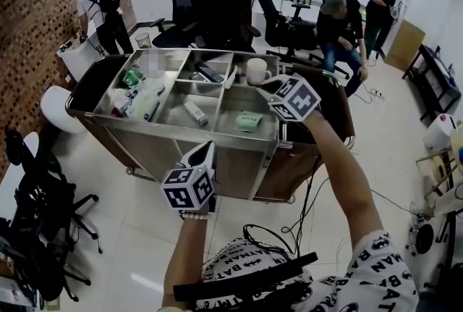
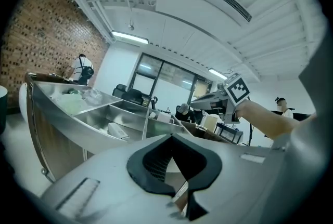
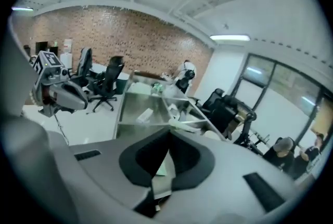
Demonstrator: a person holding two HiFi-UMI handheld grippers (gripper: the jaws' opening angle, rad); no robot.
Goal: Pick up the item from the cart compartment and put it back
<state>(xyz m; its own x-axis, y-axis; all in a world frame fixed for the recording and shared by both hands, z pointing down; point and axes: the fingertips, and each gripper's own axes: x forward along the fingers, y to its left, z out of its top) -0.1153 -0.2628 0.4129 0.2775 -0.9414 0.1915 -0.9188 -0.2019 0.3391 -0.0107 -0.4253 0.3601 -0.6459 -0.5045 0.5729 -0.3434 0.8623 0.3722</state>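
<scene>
A metal cart (image 1: 173, 128) stands by a brick wall (image 1: 36, 6). A green packet (image 1: 248, 121) lies in its front right box. The right gripper (image 1: 269, 88), closed and empty, hangs at the packet's 1 o'clock. The left gripper (image 1: 205, 153), closed too, is at 8 o'clock.

Hand-held tools: left gripper (image 1: 205, 148) and right gripper (image 1: 262, 86), smooth pale-grey shells tapering to a point, each lined with black pads that frame a spade-shaped hollow. Each carries a marker cube (image 1: 188, 188) (image 1: 296, 98) with white faces bearing black square patterns. Clothing: T-shirt (image 1: 376, 276), white, short-sleeved, printed all over with black capital lettering. Left wrist: bracelet (image 1: 194, 215) of pale beads. Shirt front: two black bands (image 1: 246, 280) crossing it.
</scene>
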